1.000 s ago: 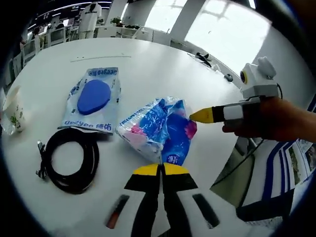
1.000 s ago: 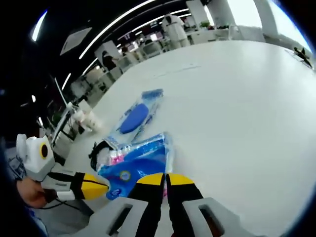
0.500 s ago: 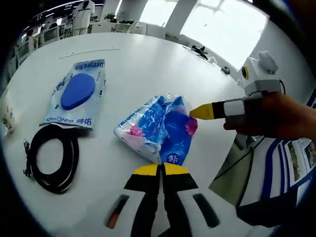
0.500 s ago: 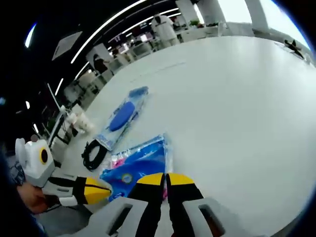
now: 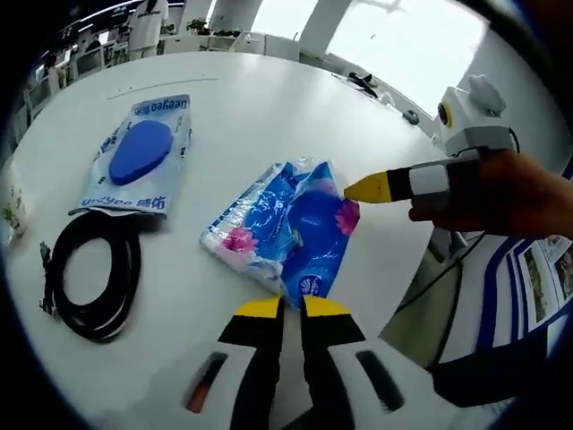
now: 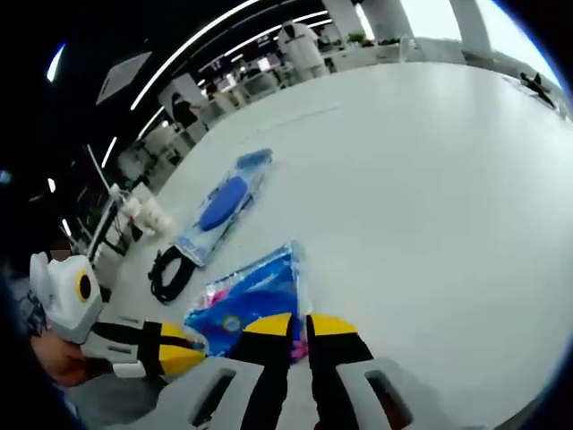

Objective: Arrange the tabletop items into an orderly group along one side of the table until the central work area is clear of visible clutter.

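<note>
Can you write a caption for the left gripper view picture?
Left gripper opens at a blue tissue pack on the white table, right gripper alongside.

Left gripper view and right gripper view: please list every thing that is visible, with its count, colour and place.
table: one, white, under everything.
tissue pack: one, blue and pink, near table edge, between both grippers.
flat packet: one, clear with blue oval item, beyond the cable.
cable: one, black, coiled, beside the flat packet.
paper cup: one, white, at table edge.
left gripper: yellow tips, slightly apart, at the tissue pack's near end.
right gripper: yellow tips, slightly apart, at the pack.
hand: one, holding the right gripper.
</note>
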